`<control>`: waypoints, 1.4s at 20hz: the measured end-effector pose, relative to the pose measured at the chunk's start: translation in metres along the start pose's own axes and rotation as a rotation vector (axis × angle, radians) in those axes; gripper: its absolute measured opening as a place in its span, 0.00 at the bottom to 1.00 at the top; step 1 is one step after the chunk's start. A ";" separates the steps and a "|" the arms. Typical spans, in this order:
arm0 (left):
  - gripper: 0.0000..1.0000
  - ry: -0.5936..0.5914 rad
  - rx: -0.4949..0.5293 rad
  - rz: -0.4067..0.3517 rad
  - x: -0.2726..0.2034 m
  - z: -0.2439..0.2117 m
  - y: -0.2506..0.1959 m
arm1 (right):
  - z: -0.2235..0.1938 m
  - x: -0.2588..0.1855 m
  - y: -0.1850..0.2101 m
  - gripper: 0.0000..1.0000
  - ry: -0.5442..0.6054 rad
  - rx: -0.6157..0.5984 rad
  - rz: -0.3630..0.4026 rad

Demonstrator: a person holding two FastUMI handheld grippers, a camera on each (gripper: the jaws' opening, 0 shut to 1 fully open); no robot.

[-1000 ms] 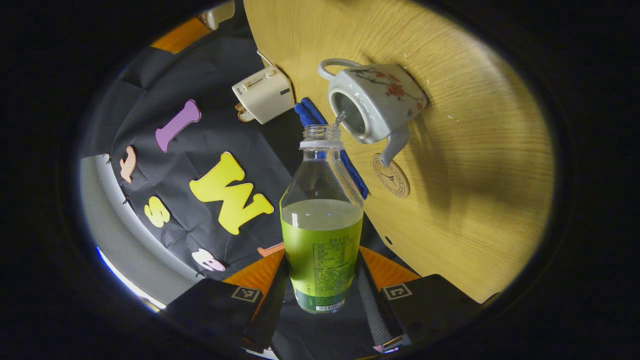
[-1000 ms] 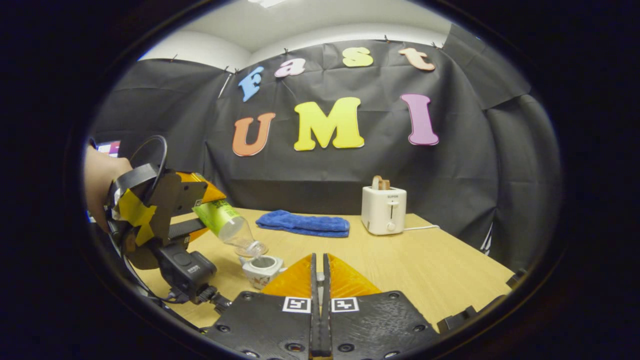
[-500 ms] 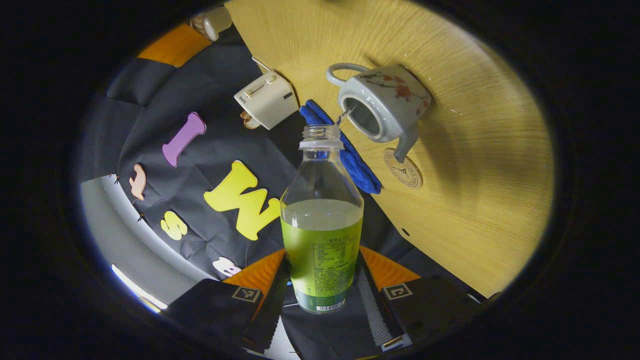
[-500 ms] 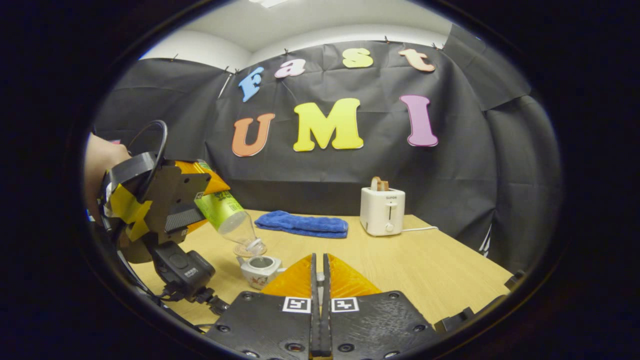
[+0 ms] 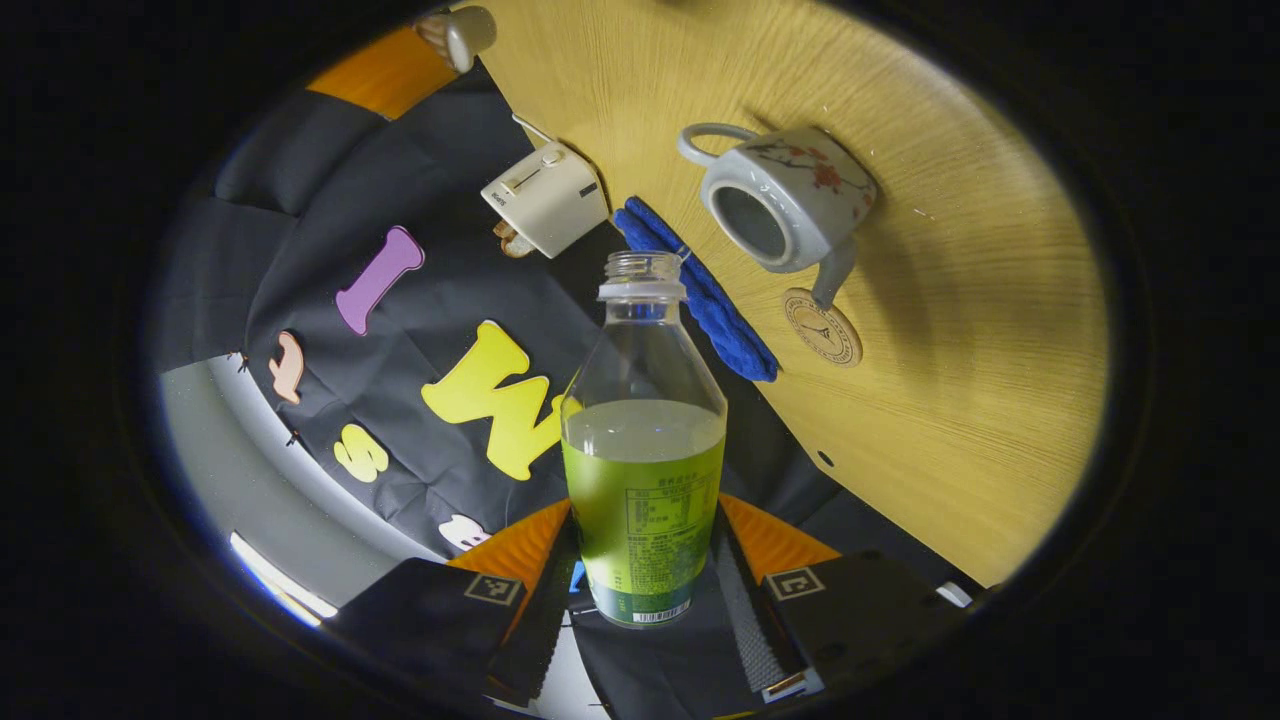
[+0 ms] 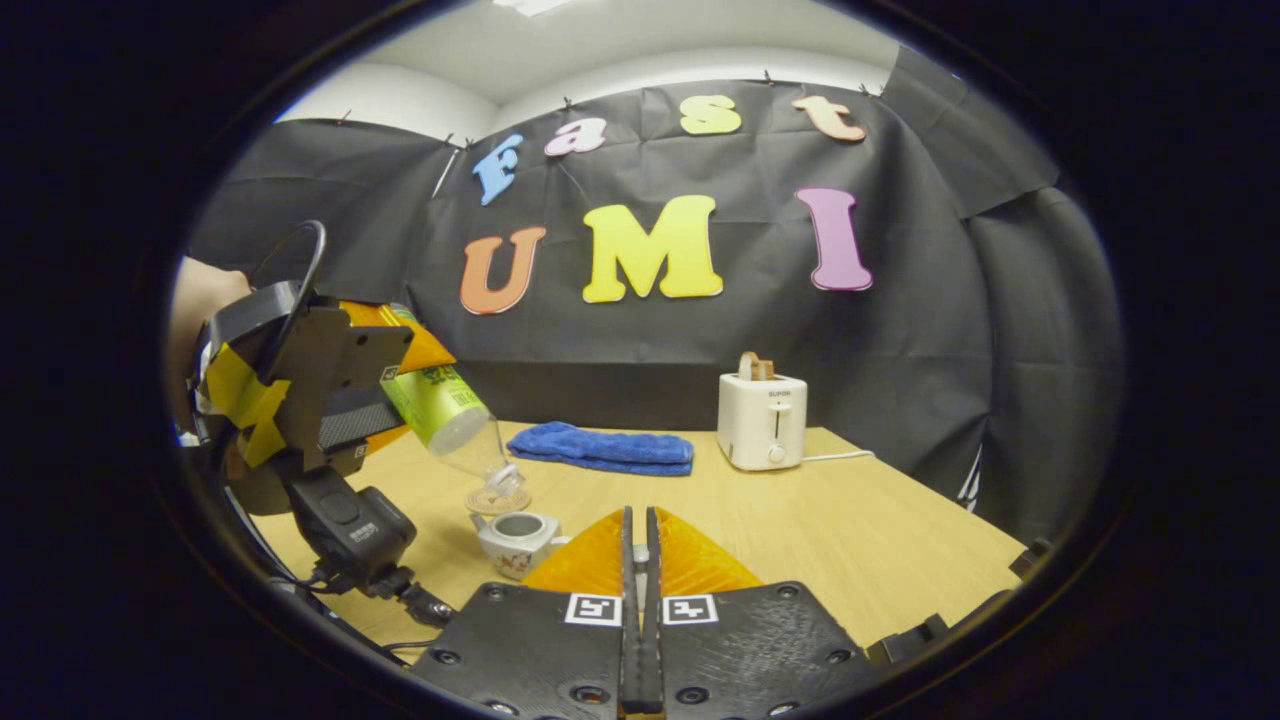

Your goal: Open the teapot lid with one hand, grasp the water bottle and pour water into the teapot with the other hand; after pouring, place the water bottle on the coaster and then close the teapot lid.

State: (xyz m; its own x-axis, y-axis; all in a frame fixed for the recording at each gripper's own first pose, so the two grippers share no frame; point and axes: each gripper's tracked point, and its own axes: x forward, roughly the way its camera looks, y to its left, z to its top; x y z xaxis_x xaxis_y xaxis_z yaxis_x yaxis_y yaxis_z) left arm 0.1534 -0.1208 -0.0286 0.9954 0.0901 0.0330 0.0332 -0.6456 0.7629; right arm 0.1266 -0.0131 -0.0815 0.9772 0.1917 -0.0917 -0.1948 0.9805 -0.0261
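The left gripper [image 5: 645, 590] grips the tilted water bottle [image 5: 643, 440] above the lidless teapot [image 5: 785, 210] on the table [image 5: 960, 360], beside the coaster [image 5: 822, 326], while the right gripper [image 6: 637, 560] is clenched.

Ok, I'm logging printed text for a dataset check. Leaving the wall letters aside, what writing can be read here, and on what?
No text here can be quoted with confidence.
Water bottle: dense print on its wrap, too small to read.
Toaster: a short word on its front, too blurred to read.
Coaster: lettering round an emblem, too small to read.
Right gripper: square coded markers, no words.
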 end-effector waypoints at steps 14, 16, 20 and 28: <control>0.74 -0.065 -0.309 -0.037 0.010 0.002 -0.045 | 0.015 -0.013 0.010 0.00 -0.030 -0.048 -0.019; 0.73 -0.071 -0.464 -0.070 0.015 0.001 -0.063 | 0.016 -0.014 0.008 0.00 -0.028 -0.058 -0.039; 0.73 -0.074 -0.792 -0.100 0.031 -0.009 -0.088 | 0.015 -0.014 0.009 0.00 -0.021 -0.058 -0.057; 0.74 -0.099 -1.580 -0.159 0.051 -0.027 -0.083 | 0.001 -0.006 0.022 0.00 0.016 -0.091 -0.053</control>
State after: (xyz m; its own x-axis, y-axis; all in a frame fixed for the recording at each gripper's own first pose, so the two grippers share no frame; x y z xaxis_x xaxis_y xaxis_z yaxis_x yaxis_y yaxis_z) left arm 0.1988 -0.0425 -0.0726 0.9948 -0.0111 -0.1014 0.0728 0.7735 0.6296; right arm 0.1161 0.0072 -0.0808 0.9850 0.1386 -0.1033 -0.1508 0.9810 -0.1217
